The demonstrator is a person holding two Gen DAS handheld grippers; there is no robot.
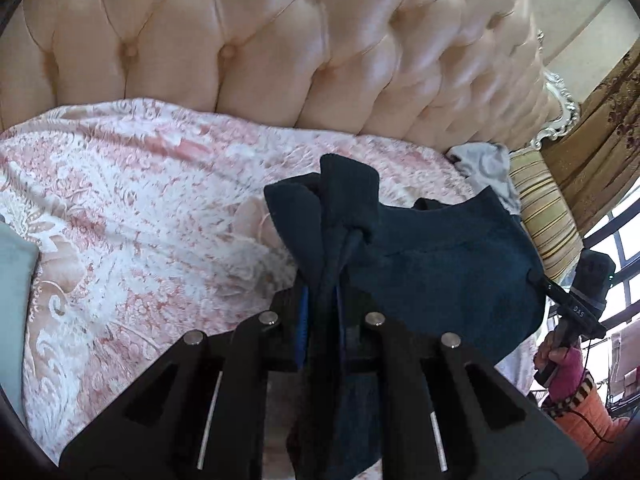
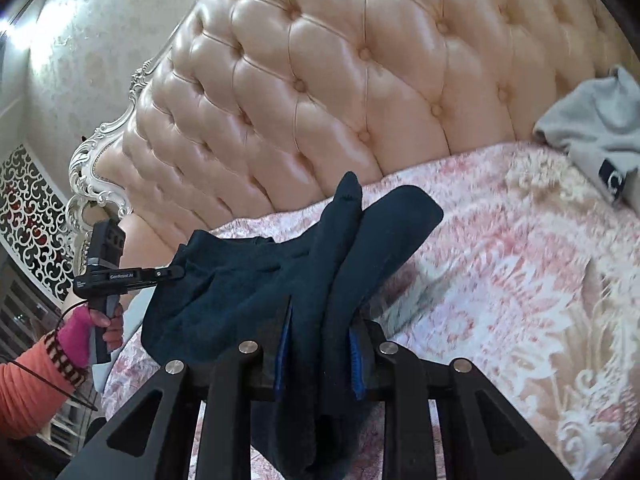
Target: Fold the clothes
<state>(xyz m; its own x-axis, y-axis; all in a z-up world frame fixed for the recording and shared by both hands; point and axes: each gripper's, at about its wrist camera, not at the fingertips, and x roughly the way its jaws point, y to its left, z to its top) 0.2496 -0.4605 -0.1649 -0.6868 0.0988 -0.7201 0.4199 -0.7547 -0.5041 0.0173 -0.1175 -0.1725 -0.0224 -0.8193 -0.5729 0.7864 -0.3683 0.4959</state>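
We see the tufted peach headboard (image 1: 280, 40) filling the upper part of both views, with its carved white frame edge (image 2: 100, 148) at the left of the right wrist view. Below it lies the bed (image 1: 120, 200), covered in a pink and white patterned spread that takes up the middle and lower left of the left wrist view.

The dark blue garment (image 1: 440, 264) hangs in the air above the bed, stretched between our two tools; in the left wrist view it sits at centre and right, in the right wrist view at centre and left (image 2: 240, 280).

A grey garment (image 2: 592, 128) lies crumpled on the bed against the headboard, at the right edge of the right wrist view. A striped cushion (image 1: 544, 216) stands at the right of the left wrist view, just beside it.

Our left hand-held gripper (image 1: 322, 316) is clamped on a bunched fold of the dark blue garment. Our right hand-held gripper (image 2: 320, 344) is likewise closed on another fold of it.

A hand (image 2: 100, 332) in a pink fingerless glove grips a handle at the lower left.
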